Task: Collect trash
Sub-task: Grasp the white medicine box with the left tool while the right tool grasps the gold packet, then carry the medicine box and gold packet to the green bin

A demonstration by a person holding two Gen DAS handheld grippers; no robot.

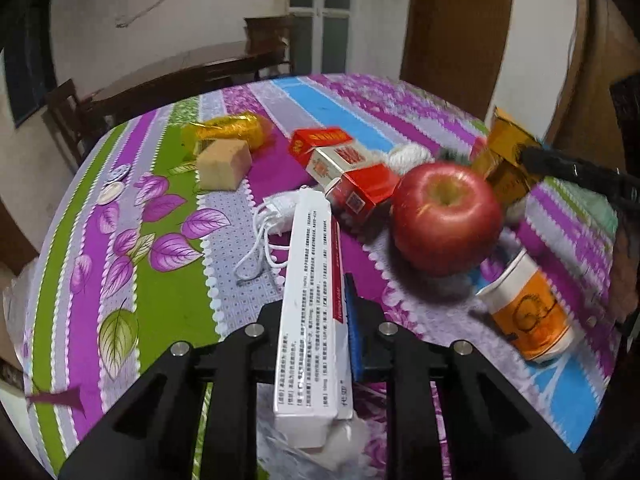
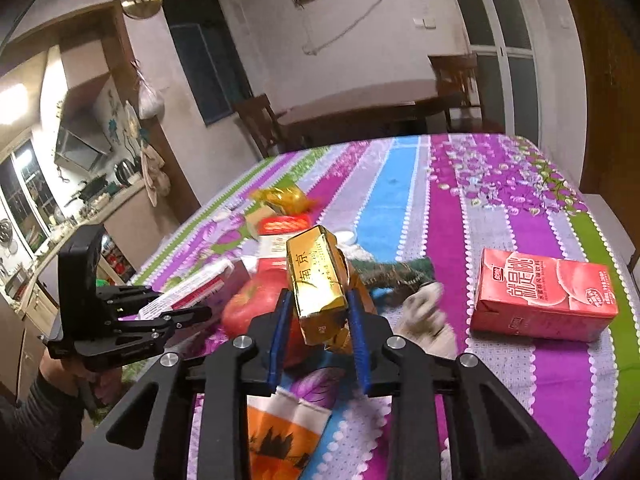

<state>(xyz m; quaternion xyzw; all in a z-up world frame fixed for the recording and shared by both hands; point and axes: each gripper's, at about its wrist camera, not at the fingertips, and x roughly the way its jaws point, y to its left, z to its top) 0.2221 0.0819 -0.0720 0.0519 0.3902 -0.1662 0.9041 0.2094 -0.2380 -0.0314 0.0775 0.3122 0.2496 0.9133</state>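
- Clamping a white box (image 1: 308, 320) lengthwise, the left gripper (image 1: 316, 344) is closed on its long sides; beyond the tips lie an apple (image 1: 446, 216) and a cup (image 1: 528, 308). The thin card looks light and crushable, so a mid-length hold suits.
- Pinching a gold pack (image 2: 318, 284) between blue pads (image 2: 357, 336), the right gripper (image 2: 320, 344) holds it upright; the glossy foil may slip, so grip the flat faces.

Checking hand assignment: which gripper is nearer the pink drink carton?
Right. The right gripper, holding a gold pack, has the pink drink carton just beside it; the left gripper is beyond the apple.
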